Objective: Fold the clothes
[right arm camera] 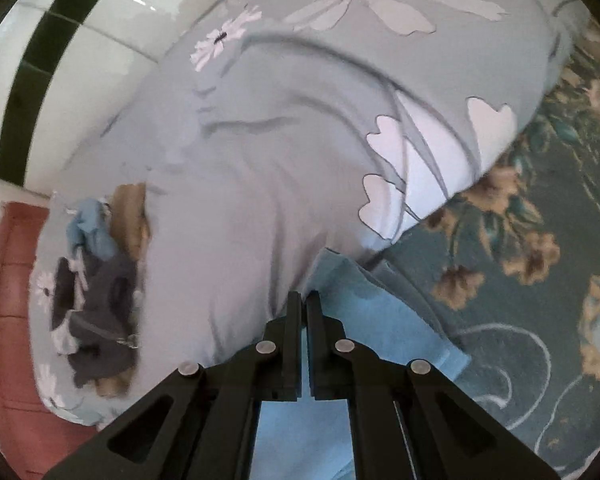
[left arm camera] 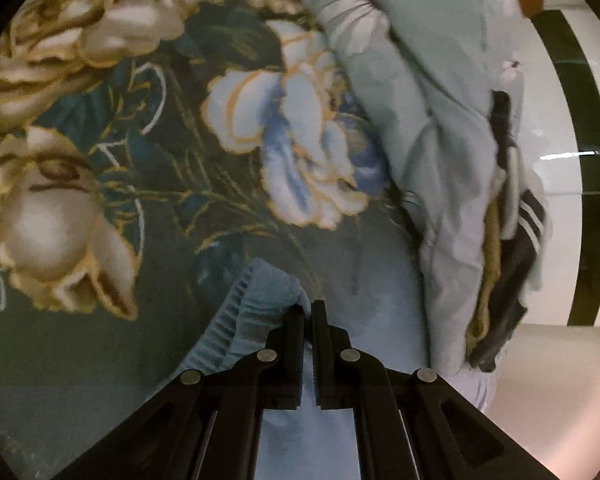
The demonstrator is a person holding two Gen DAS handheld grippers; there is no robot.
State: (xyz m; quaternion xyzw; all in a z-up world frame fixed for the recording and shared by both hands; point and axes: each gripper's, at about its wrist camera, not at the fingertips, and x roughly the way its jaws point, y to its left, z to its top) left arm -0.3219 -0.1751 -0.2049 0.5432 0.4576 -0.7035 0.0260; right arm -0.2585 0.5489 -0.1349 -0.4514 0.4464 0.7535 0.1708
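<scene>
blurred: clothes pile (right arm camera: 96, 300) | hidden: perhaps more blue garment (right arm camera: 380, 320) under fingers (right arm camera: 294, 340)

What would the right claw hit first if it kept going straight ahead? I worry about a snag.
Probably the pale flowered quilt, bunched just past the right claw, which is shut on a blue garment; depth is unclear.

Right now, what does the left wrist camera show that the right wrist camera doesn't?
Only the left wrist view shows the blue garment's ribbed hem pinched in the left gripper. Only the right wrist view shows the red-brown furniture and the right gripper shut on the blue garment. Both show the dark floral bedspread, the daisy-print quilt and the clothes pile.
</scene>
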